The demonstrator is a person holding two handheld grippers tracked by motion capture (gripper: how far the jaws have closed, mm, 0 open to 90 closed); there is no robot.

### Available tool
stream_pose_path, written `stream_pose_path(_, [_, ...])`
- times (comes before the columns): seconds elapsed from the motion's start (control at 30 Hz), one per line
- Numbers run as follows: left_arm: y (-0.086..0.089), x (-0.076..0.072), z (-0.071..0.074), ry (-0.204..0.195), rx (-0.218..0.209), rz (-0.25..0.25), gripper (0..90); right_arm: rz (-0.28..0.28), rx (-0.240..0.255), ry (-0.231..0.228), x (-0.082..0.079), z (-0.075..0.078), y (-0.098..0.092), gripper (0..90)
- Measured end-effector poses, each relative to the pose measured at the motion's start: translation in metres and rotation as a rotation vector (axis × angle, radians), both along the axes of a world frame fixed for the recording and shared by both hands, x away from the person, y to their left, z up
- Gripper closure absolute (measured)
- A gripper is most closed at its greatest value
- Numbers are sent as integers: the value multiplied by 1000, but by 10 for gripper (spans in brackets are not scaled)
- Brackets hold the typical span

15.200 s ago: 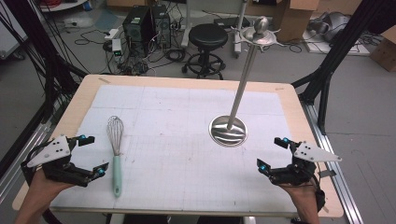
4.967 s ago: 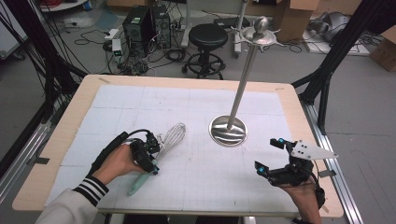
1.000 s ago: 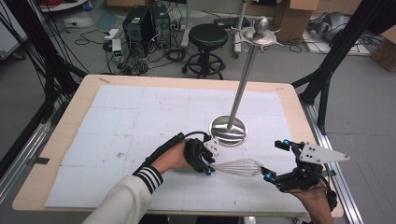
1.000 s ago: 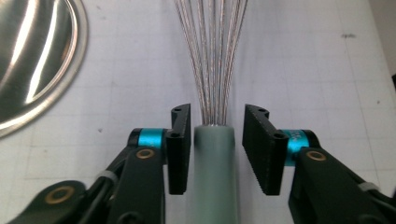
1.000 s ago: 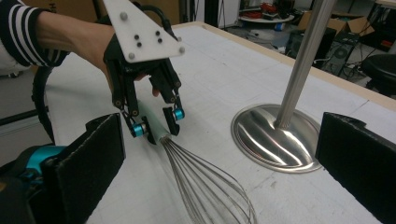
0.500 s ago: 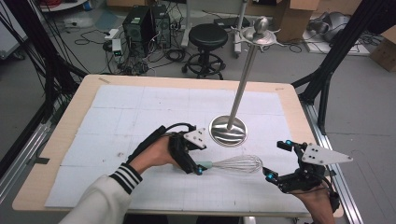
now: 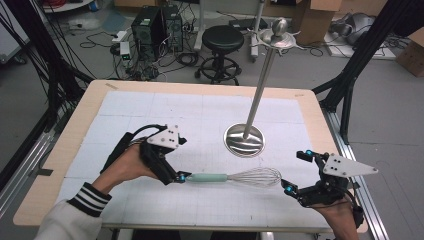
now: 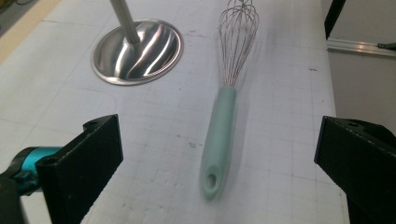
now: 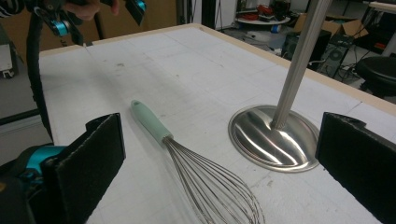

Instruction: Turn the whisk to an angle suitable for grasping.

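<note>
A whisk [image 7: 227, 177] with a mint-green handle and steel wires lies flat on the white gridded mat [image 7: 200, 115], its wires pointing right. My left gripper [image 7: 182, 159] hovers just left of the handle's end; its jaws have just been opening and stand wide, with nothing pressed between the pads. In the left gripper view the whisk [image 8: 218, 140] lies free on the mat ahead of the jaws. My right gripper [image 7: 295, 169] stands open to the right of the wire end, apart from it. Between its jaws, the right gripper view shows the whisk [image 9: 187, 154].
A steel stand with a round base [image 7: 244, 140] and a tall pole [image 7: 260, 85] topped by hooks rises behind the whisk. The mat covers a wooden table [image 7: 320, 120]. Past the far edge are a stool [image 7: 223, 37], computers and cables on the floor.
My left gripper has let go of the whisk's handle, opened, and drawn back left and upward. The whisk stays lying on the mat. The right gripper has not moved.
</note>
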State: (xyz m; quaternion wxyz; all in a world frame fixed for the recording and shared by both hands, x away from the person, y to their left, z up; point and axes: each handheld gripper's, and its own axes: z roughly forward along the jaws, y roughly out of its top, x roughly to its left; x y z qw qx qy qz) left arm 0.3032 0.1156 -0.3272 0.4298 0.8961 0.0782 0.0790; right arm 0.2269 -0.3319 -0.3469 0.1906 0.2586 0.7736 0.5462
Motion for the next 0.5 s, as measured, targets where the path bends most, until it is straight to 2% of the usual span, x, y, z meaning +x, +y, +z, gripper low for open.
stream_pose_path(0.07, [12, -3, 2, -12, -6, 16, 17, -2, 0, 5, 0, 0, 1, 5])
stream_pose_path(0.27, [52, -13, 1, -35, -54, 103, 17, 1, -5, 6, 1, 0, 3, 5])
stream_pose_path(0.5, [96, -29, -7, -55, -97, 177, 17, 4, -5, 9, 1, 0, 4, 5])
